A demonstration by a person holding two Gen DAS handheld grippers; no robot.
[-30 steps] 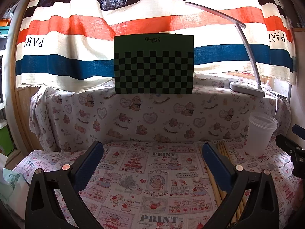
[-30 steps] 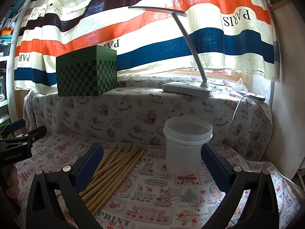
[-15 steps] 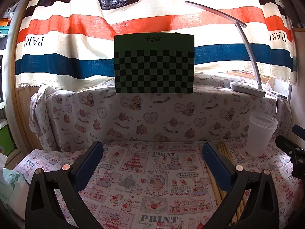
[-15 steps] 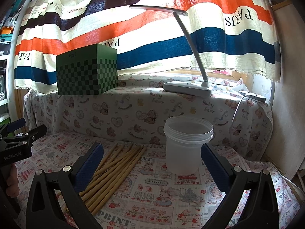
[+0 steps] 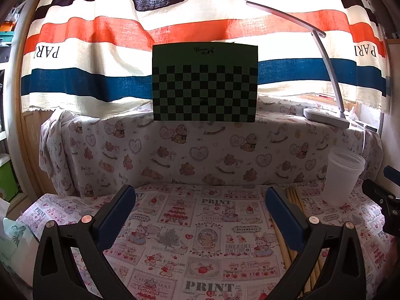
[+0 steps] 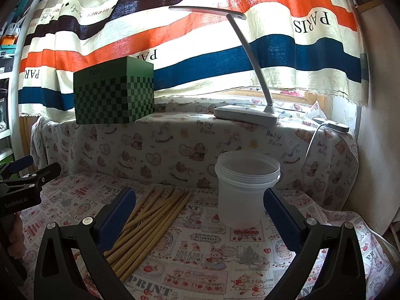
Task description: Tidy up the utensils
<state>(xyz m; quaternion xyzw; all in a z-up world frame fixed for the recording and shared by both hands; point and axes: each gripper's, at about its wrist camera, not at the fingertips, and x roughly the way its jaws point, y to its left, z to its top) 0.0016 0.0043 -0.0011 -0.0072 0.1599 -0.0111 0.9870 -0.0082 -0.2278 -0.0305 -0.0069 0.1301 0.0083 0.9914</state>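
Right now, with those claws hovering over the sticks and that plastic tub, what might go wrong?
The empty tub looks light, so a nudge from the open right gripper might tip it. The chopsticks lie bunched side by side; pinching one could scatter the rest or drag the patterned cloth.

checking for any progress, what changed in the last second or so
Nothing visibly changed. Both tongs, left and right, stay open and empty; the chopsticks still lie flat beside the plastic cup.

Translucent plastic cup (image 6: 246,190), wooden chopsticks (image 6: 152,222)
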